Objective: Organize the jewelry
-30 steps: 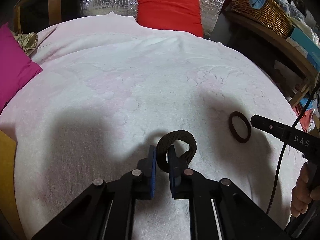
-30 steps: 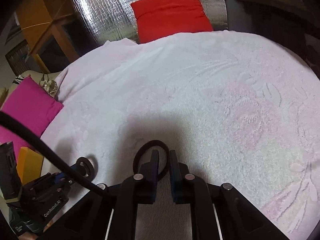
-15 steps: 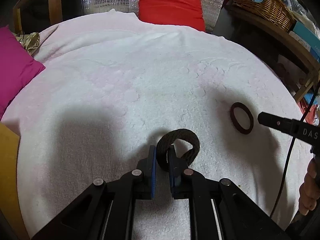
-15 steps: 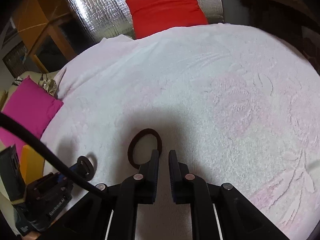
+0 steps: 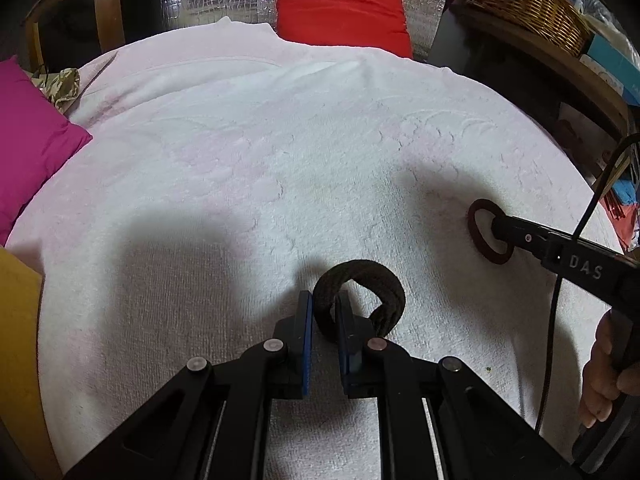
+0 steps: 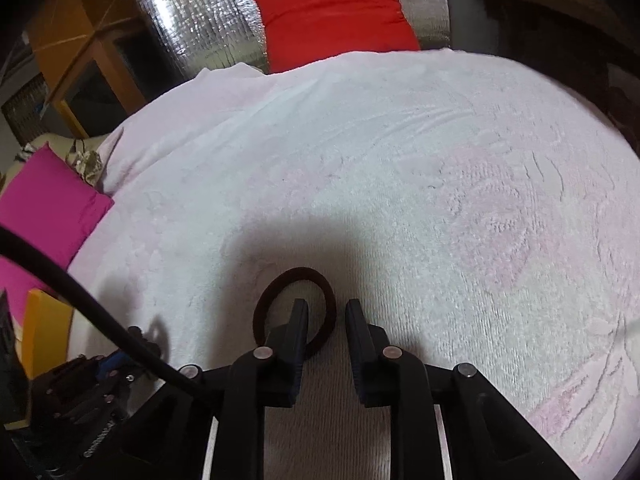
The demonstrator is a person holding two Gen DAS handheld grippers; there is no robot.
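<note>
While the white towel (image 5: 248,168) fills most of both views, only two pieces of jewelry lie on it: one thick dark woven band (image 5: 360,300) and one thin dark brown ring (image 6: 294,312). Two grippers are at work, one per hand, and two cushions sit at the edges, one red cushion (image 5: 340,4) at the top centre and one magenta cushion (image 5: 28,140) at the left. One wicker basket (image 5: 524,4) stands in the upper right of the left wrist view.

In that view the left gripper (image 5: 323,320) sits at lower centre, its jaws pressed together on the near side of the woven band, pinching it; the rest of the band loops up and to the right of the fingertips, standing on edge over the towel. At the right edge of the same frame, the right gripper's fingertip reaches in over the thin ring, and a hand (image 5: 608,368) grips the handle at lower right.

In the right wrist view the right gripper (image 6: 326,312) is at lower centre, its jaws opening. The thin ring lies flat on the towel: the left finger (image 6: 298,328) stands inside the ring's loop, and the ring's right side passes through the gap between the two fingers. Whether the pads touch it I cannot tell. A black cable (image 6: 80,300) crosses the lower left.
</note>
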